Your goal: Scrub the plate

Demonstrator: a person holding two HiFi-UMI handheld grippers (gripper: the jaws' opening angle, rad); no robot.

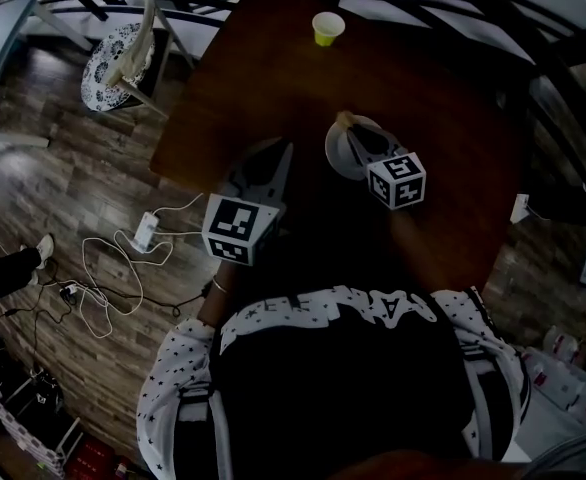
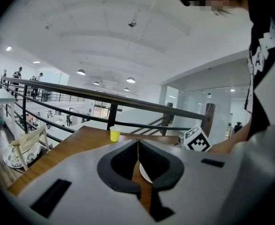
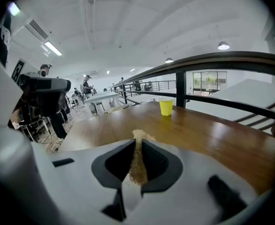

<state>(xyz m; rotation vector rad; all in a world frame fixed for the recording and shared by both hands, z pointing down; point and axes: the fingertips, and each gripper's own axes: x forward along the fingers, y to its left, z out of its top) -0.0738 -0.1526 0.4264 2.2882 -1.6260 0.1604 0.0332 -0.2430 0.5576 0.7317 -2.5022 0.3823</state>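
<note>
The plate [image 1: 345, 158] is white and sits on the dark wood table [image 1: 453, 118], just above the middle of the head view. Most of it is covered by the right gripper [image 1: 354, 134], which reaches over it from the lower right. The jaws of that gripper are pressed tight on a tan, fibrous scrubber [image 3: 137, 161]. In the right gripper view the scrubber fills the narrow slit between the pads and its frayed end pokes out past the tips. In the head view that end shows at the plate's upper left rim. I can't tell from here whether it actually touches the plate.

The left gripper [image 1: 284, 154] lies just to the left of the plate and points up the frame, apart from the rim. In its own view the jaw tips meet with nothing between them. Through the gap behind the tips I can see a sliver of the plate and some bare wood. The marker cube [image 2: 195, 139] of the right gripper shows at the right of that view.

A small yellow cup [image 1: 328, 28] stands upright near the table's far edge, top centre, well apart from the plate. Behind it runs a dark railing [image 2: 104, 95]. On the plank floor at upper left stands a chair [image 1: 123, 53], and white cables [image 1: 103, 268] trail across the left middle.
</note>
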